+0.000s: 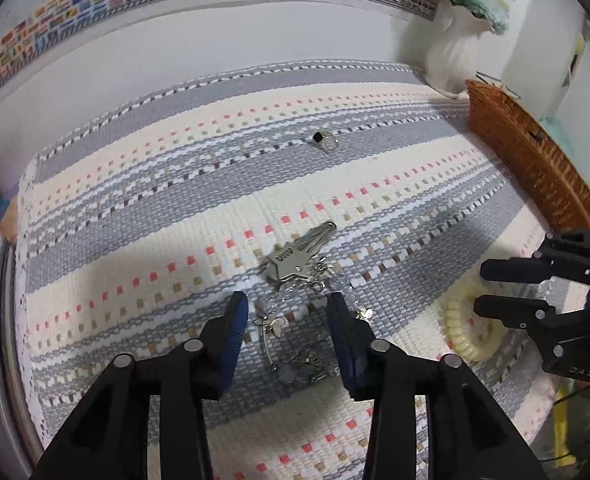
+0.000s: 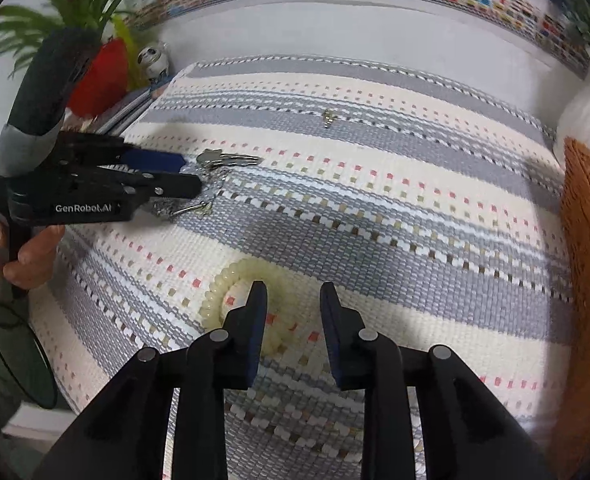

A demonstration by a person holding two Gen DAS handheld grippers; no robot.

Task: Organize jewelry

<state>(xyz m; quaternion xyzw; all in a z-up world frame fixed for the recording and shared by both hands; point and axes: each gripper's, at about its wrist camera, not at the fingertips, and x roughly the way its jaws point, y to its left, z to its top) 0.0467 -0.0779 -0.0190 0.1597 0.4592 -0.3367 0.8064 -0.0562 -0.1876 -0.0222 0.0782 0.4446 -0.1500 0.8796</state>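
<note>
My left gripper (image 1: 289,304) is open and points down at the striped woven mat (image 1: 175,200). Between its fingers, on the mat, lie a silver pin (image 1: 272,326) and a small cluster of earrings (image 1: 307,366). Just beyond its tips is a bunch of keys (image 1: 301,256). A ring with a black stone (image 1: 323,139) lies farther back. My right gripper (image 2: 293,290) is open over a cream bead bracelet (image 2: 215,300), whose loop runs under its left finger (image 2: 255,312). No pad presses on it. The bracelet (image 1: 461,334) and right gripper (image 1: 481,288) also show at the right of the left wrist view.
A brown wicker basket (image 1: 535,160) stands along the mat's right edge, with a white vase (image 1: 451,52) of flowers behind it. In the right wrist view a person's hand (image 2: 27,256) holds the left gripper (image 2: 191,172). A green plant (image 2: 75,4) and a small figurine (image 2: 153,58) stand beyond it.
</note>
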